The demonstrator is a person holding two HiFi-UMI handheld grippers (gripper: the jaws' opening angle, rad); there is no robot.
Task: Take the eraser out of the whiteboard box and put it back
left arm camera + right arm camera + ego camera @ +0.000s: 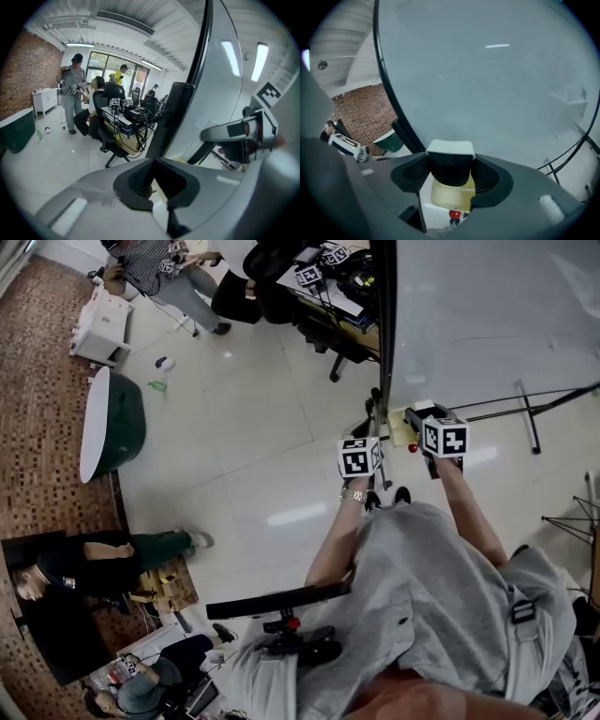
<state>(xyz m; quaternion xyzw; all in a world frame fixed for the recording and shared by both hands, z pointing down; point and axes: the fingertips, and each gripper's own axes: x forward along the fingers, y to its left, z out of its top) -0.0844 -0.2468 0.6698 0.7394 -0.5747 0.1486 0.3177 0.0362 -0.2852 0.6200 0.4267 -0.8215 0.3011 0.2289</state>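
The right gripper point(451, 173) is closed on the eraser point(450, 161). Its pads press on the eraser's two sides, with the white back up and the black felt facing the camera. The eraser is out of the box point(452, 197), held just above its open top and close to the whiteboard point(487, 84). The pale yellow box sits low on the whiteboard, just inside its black left edge point(396, 103). A red cap point(454, 214) shows right under the box.

The left gripper point(157, 185) has its jaws a little apart, with nothing between them. In the head view it is just left of the right gripper, outside the whiteboard's left edge, and it touches neither box nor eraser. Both grippers tilt downward towards the whiteboard's lower left corner. The person point(441, 596) holding them wears a grey shirt.

Across the pale floor point(244, 427), well away from the whiteboard, stands a desk point(122, 119) loaded with gear, with black chairs point(105, 101) by it. A person in a striped top point(71, 89) stands past the desk, near the brick wall point(30, 75). A green tub point(117, 423) with a white rim sits at the floor's left edge.
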